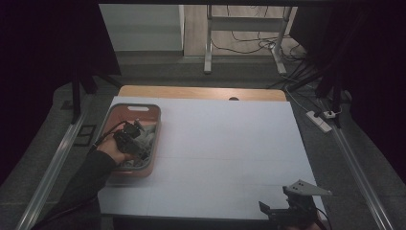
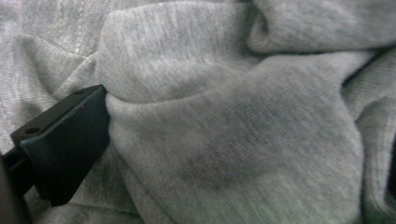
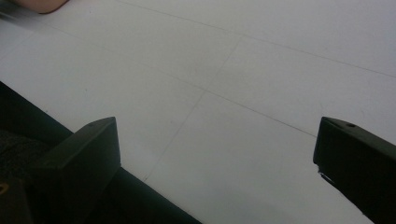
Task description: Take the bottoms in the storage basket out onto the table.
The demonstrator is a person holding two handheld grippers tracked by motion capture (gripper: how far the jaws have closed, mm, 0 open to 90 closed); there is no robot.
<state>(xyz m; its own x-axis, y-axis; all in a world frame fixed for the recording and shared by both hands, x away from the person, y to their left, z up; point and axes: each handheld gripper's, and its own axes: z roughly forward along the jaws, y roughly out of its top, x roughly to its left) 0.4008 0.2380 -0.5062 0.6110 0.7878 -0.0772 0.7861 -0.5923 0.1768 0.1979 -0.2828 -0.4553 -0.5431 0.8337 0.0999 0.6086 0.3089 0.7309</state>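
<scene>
A white-covered table [image 1: 215,143] fills a dim room. At its left, a basket [image 1: 154,120] holds grey cloth [image 2: 224,116], where the left gripper [image 1: 128,139] digs, finger spread unclear. At its near edge, the right gripper [image 1: 292,203] rests with fingers apart.

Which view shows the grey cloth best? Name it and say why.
The left gripper view: the grey cloth is close up, folds and knit plain, pressed against one of the fingers. The high view shows it small and dim inside the basket, partly behind the left gripper. The right gripper view faces white table.
</scene>
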